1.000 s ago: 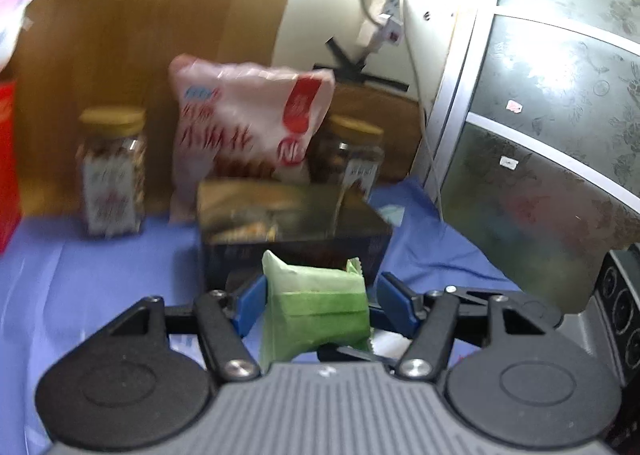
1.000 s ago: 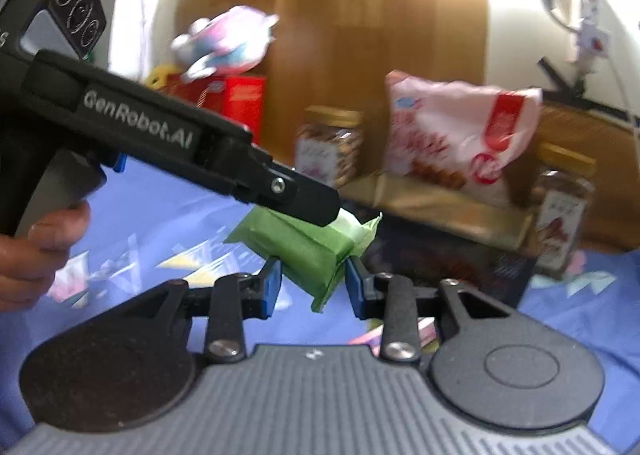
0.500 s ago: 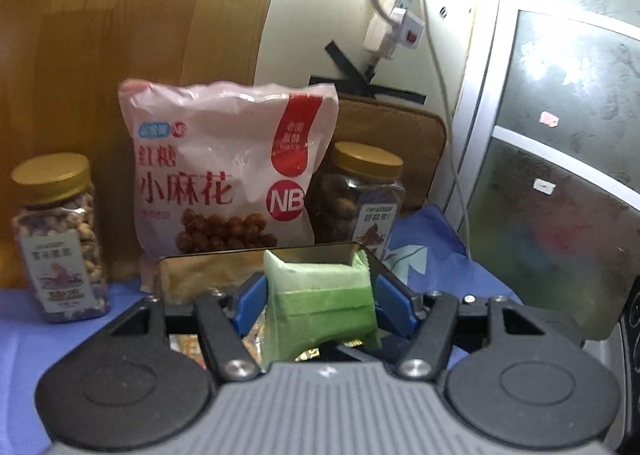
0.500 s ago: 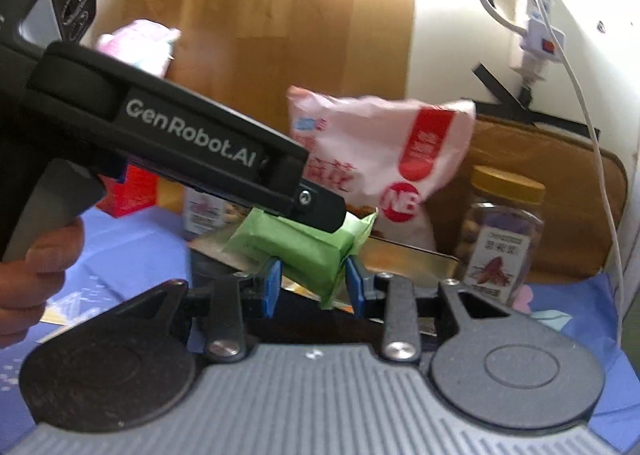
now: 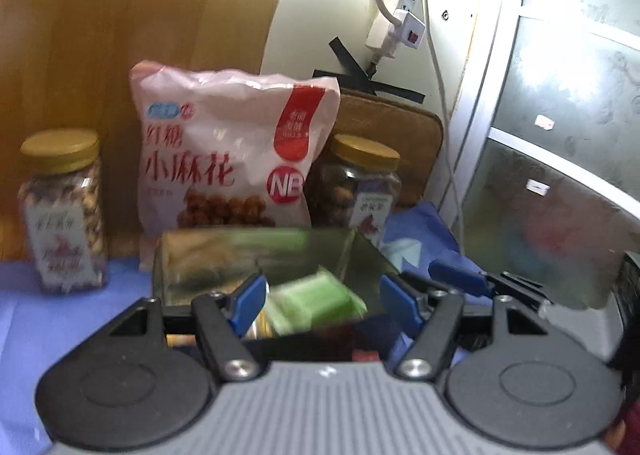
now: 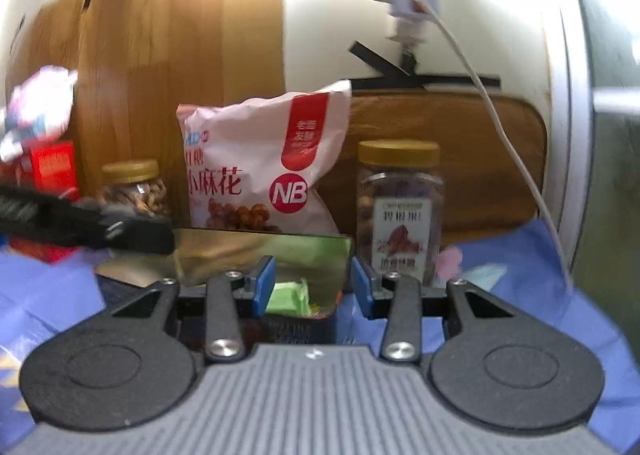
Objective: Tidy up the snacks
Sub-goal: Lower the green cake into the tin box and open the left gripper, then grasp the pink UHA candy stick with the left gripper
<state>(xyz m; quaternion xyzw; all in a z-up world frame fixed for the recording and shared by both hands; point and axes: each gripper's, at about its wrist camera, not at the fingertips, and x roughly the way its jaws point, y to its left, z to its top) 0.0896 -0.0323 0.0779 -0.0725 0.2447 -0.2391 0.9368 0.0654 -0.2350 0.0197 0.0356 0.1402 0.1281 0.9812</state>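
A green snack packet (image 5: pixel 316 301) lies inside the dark open box with shiny gold walls (image 5: pixel 208 255), blurred as if falling. It also shows in the right wrist view (image 6: pixel 290 299), inside the same box (image 6: pixel 224 251). My left gripper (image 5: pixel 322 301) is open just above the box with nothing between its blue pads (image 5: pixel 248 301). My right gripper (image 6: pixel 314 287) is open over the box's right end, also empty. The left gripper's black finger (image 6: pixel 92 229) reaches in from the left in the right wrist view.
Behind the box stand a pink snack bag (image 5: pixel 228 163), a gold-lidded jar on the left (image 5: pixel 62 207) and another on the right (image 5: pixel 360 187). A red box (image 6: pixel 52 167) sits far left. A wood panel, wall socket and cable are behind. Blue cloth (image 6: pixel 520 255) covers the table.
Both grippers opened and let go of the green packet, which dropped into the box. The left gripper's finger drew back to the left in the right wrist view.
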